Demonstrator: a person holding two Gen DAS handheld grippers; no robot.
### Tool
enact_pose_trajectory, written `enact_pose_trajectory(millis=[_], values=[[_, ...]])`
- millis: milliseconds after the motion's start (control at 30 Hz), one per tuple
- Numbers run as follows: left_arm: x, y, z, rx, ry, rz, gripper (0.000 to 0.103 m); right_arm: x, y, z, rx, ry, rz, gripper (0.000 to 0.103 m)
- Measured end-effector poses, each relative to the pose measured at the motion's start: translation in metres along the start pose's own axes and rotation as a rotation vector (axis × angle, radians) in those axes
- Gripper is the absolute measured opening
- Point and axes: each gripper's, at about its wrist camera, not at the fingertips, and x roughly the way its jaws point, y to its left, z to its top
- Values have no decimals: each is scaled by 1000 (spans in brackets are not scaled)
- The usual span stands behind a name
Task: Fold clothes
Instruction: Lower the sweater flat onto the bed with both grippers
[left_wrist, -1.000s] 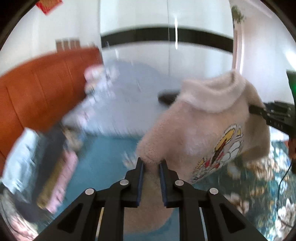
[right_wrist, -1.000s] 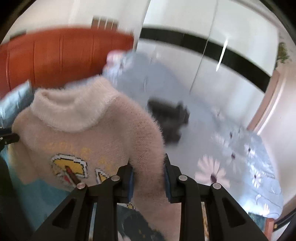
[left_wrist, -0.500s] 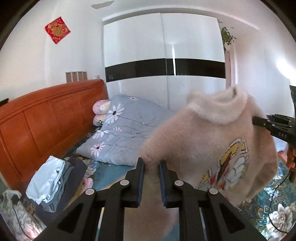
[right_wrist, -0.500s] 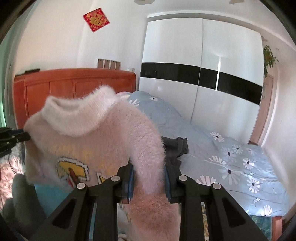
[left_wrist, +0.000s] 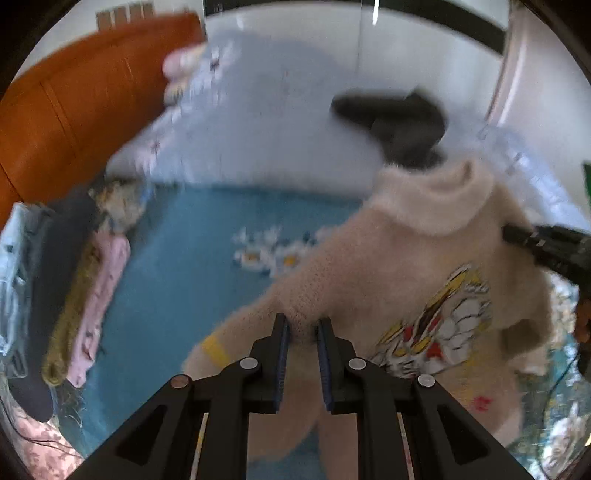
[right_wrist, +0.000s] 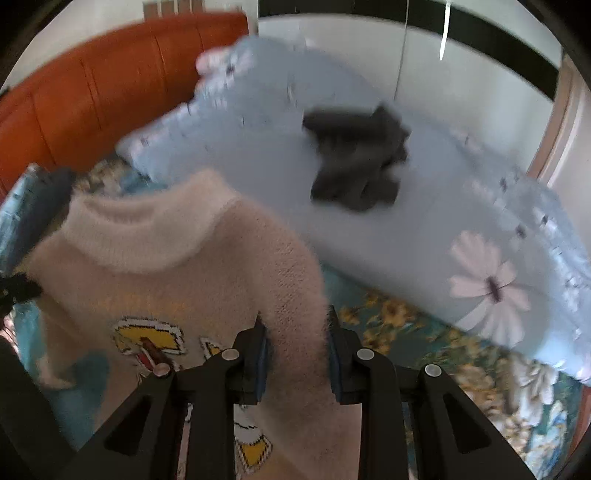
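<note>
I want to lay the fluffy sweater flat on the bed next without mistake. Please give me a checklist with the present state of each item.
1. Left tongs clamped on the sweater: ok.
2. Right tongs clamped on the sweater's other shoulder: ok.
3. Sweater spread between both grips, printed front visible: ok.
4. Bare teal sheet below for laying it down: ok.
5. Folded pile at the sheet's left edge out of the way: ok.
6. Hanging sleeves free of twists: cannot tell, picture blurred.
</note>
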Motion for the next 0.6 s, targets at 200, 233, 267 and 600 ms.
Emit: enact_pose_trajectory(millis=[200, 233, 267, 600], values=[[56, 2, 26, 74, 59, 59, 7, 69, -9, 22, -56, 76, -41, 27], [61, 5, 31, 71, 60, 73, 6, 78, -10, 24, -60, 86, -46, 27], [67, 9, 37, 66, 63, 82, 6, 88, -10, 27, -64, 98, -50, 28], [120, 79, 17, -263, 213, -63, 8, 162, -25, 18, 17, 262, -89, 33]])
